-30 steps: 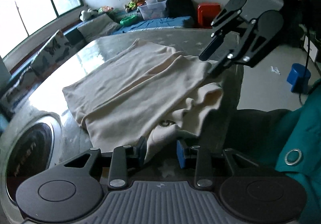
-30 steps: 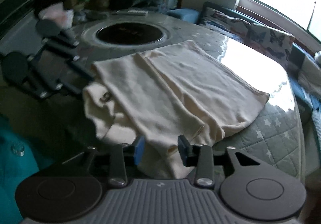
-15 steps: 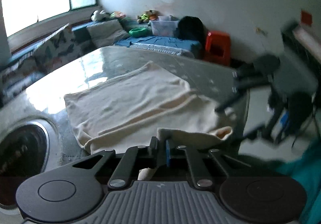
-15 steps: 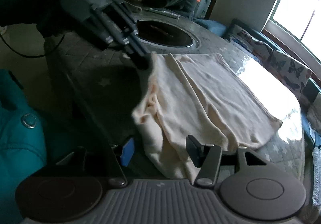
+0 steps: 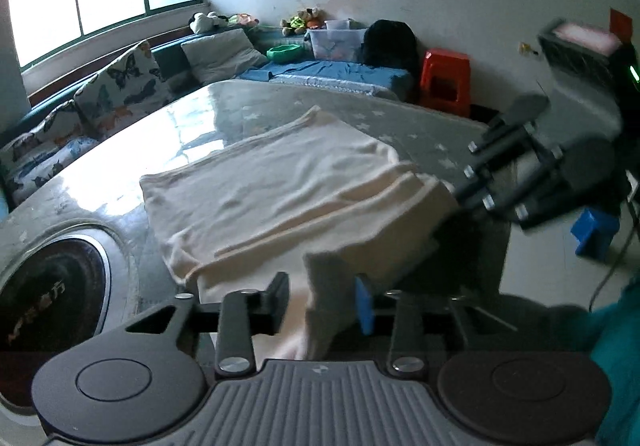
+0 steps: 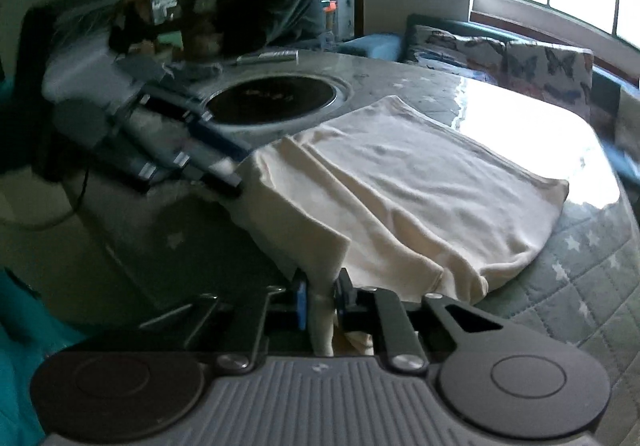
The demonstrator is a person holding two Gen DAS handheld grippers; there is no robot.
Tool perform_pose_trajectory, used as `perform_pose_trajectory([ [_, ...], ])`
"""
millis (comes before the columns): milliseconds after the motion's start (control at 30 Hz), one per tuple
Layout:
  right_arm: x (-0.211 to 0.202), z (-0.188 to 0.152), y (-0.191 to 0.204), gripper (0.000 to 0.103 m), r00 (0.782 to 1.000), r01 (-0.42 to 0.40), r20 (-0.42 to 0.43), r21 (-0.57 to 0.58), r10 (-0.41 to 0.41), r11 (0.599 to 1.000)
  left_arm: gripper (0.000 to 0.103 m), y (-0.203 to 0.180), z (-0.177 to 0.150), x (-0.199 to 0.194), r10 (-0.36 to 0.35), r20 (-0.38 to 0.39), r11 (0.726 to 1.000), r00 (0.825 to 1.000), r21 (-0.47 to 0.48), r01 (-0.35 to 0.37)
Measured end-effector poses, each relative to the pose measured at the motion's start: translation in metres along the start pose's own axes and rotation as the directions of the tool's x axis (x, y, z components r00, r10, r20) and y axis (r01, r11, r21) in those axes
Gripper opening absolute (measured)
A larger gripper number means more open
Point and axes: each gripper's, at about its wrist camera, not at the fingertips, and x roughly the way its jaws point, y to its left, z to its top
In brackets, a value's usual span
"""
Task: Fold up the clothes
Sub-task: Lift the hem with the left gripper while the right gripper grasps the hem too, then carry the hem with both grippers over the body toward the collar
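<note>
Left gripper (image 5: 322,300): fingers partly spread, cream knit garment (image 5: 288,190) hanging between them, grip unclear | right gripper (image 6: 320,302): nearly closed, pinching the garment's near hem | garment: flat on the grey star-print table (image 6: 580,270), one edge lifted off its near edge | round black inset burner (image 6: 272,100): beside the garment.

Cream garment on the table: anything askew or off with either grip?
Nothing damaged or spilled. The cream garment lies mostly flat, its near edge lifted between both grippers. The right gripper pinches it tightly; the left gripper looks wider, with cloth bunched between the fingers, so that hold seems looser. The frames are blurred.
</note>
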Motion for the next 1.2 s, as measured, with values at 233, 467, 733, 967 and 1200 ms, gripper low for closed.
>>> perform_pose_trajectory([
  [233,-0.005,0.008,-0.002,0.012,1.000,0.004,0.018,-0.001,-0.004,1.000,0.049,-0.011,-0.021,0.000,0.078,-0.027,0.990,0.997,0.118,-0.074],
  [467,-0.012,0.010,-0.001,0.010,0.999,0.024,0.032,-0.006,-0.024,1.000,0.012,-0.008,-0.026,0.005,0.109,-0.036,0.982,0.993,0.158,-0.102],
  [733,-0.039,0.006,0.008,0.009,0.998,0.013,0.055,-0.021,-0.012,1.000,0.005,-0.017,-0.016,-0.030,0.019,0.069,0.988,0.997,0.153,-0.029],
  [967,-0.083,-0.004,0.023,0.009,0.998,-0.029,0.048,-0.004,0.029,1.000,0.005,-0.028,-0.019,-0.073,-0.090,0.120,0.991,0.989,0.112,0.077],
  [1200,-0.096,0.010,0.017,0.009,0.996,-0.011,0.089,-0.006,0.012,1.000,0.005,-0.021,-0.003,-0.072,-0.040,0.166,0.997,0.985,0.073,0.028],
])
